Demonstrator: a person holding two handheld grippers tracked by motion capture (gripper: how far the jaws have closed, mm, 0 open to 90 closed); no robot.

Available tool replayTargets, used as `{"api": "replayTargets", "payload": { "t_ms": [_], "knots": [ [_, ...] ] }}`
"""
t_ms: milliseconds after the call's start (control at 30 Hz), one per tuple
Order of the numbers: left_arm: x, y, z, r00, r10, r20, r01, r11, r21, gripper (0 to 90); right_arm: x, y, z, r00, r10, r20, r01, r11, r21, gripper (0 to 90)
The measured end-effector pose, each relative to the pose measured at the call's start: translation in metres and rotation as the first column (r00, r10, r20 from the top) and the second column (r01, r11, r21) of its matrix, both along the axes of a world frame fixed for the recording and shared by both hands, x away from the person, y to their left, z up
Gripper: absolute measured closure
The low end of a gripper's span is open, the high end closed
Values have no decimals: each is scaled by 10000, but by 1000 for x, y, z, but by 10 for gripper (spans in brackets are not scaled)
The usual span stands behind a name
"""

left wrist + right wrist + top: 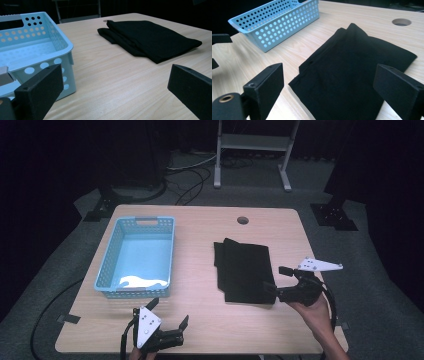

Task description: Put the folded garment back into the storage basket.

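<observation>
right gripper (276, 280) at near right corner of folded black cloth (245, 270), jaws spread. left gripper (167, 312) just below blue basket (116, 251), jaws spread, holding nothing.

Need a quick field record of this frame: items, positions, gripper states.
surface: wooden table with a round hole near its far edge
basket: light blue perforated plastic basket, left half of the table, nothing in it
cloth: folded black cloth, flat on the table right of the basket, apart from it
left gripper: open, holds nothing, at the near edge just in front of the basket
right gripper: open, jaws at the cloth's near right corner, not closed on it
contact: cannot tell whether the right jaws touch the cloth
</observation>
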State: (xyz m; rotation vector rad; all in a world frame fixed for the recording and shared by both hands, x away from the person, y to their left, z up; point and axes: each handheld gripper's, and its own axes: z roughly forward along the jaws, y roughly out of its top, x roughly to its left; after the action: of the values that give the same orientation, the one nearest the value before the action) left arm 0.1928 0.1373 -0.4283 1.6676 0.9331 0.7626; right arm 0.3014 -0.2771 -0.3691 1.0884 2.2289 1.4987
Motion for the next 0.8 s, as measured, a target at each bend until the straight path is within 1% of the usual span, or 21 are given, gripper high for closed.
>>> {"api": "replayTargets", "payload": {
  "t_ms": [200,433,500,633,700,767,800],
  "knots": [
    [0,0,0,10000,5,32,-5,10000,-13,0,9,7,2,9997,151,-177,-152,9999,-57,95],
    [-1,-1,0,10000,-11,15,11,10000,21,0,19,16,7,9991,332,-249,-335,9994,-131,95],
    [-1,0,0,10000,1,18,-1,10000,-5,0,22,18,7,9986,373,-373,-380,9991,-190,95],
    [0,1,0,10000,10,23,-10,10000,-36,0,27,25,9,9980,475,-409,-486,9985,-266,95],
    [-1,1,0,10000,9,26,-9,10000,-15,0,31,28,10,9975,485,-506,-501,9983,-294,95],
    [-1,1,1,10000,20,40,-20,10000,-6,0,34,30,10,9975,525,-480,-538,9982,-260,95],
    [-1,1,1,10000,19,37,-19,10000,-10,0,36,32,11,9969,525,-584,-545,9980,-322,95]
  ]
}}
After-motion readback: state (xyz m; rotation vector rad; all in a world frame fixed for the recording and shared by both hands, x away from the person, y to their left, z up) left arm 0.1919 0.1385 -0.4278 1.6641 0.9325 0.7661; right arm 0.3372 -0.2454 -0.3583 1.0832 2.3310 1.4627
